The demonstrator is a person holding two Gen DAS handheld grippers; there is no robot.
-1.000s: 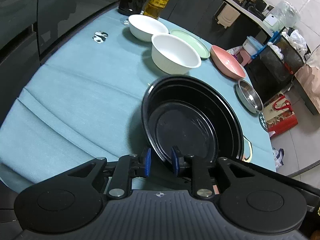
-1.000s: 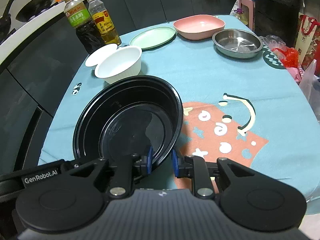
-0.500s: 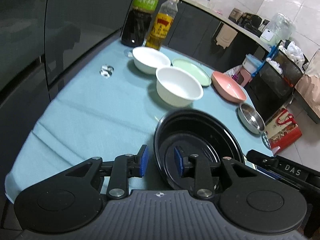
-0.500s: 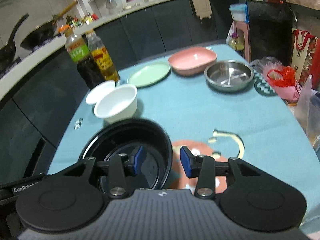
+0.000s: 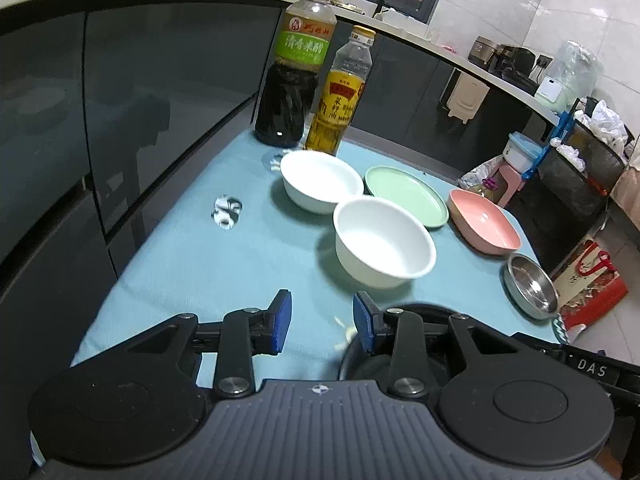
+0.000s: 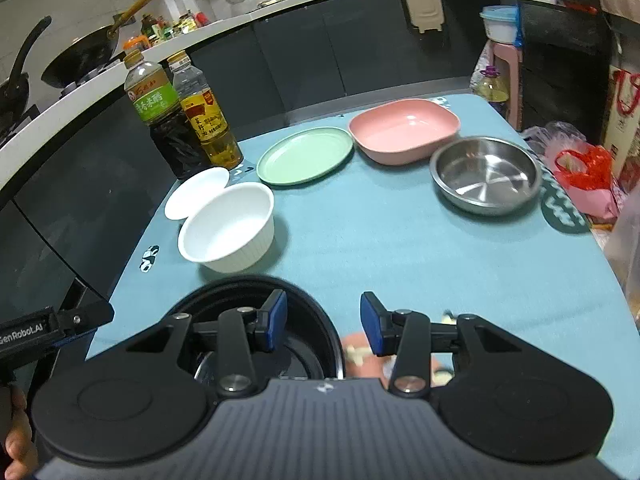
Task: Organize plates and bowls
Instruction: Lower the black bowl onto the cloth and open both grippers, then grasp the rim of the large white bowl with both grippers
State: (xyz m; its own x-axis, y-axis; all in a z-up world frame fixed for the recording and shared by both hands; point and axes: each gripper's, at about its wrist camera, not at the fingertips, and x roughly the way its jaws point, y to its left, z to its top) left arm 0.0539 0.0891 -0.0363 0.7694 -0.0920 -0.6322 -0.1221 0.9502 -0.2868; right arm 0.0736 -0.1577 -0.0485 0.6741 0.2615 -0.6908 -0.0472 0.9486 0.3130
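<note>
Left gripper: jaws parted and opening; blue pads clear of everything, only teal cloth between them; nothing held.
Right gripper: jaws apart, about midway; near edge of the black dish seen in the gap, pads not pressing on it; nothing held.
Round black plastic dish: on the table directly under both grippers; a smaller black dish nested inside; largely hidden behind the gripper bodies in both views.
Teal tablecloth: covers the table; printed pattern in orange and cream beside the black dish, partly hidden.
Ribbed white round bowl: just beyond the black dish, upright, empty.
Second white bowl: behind the first, rims touching or nearly so; cannot tell which.
Pale green round plate: flat on the cloth, right of the white bowls.
Pink rounded-square bowl: just beside the green plate, further right.
Shallow stainless steel bowl: in front of the pink bowl, near the right table edge.
Dark sauce bottle with green label: upright at the far left corner.
Yellow oil bottle with red label: upright, touching or just beside the dark bottle.
Person's hand: at lower left edge of right wrist view, fingers partly seen.
</note>
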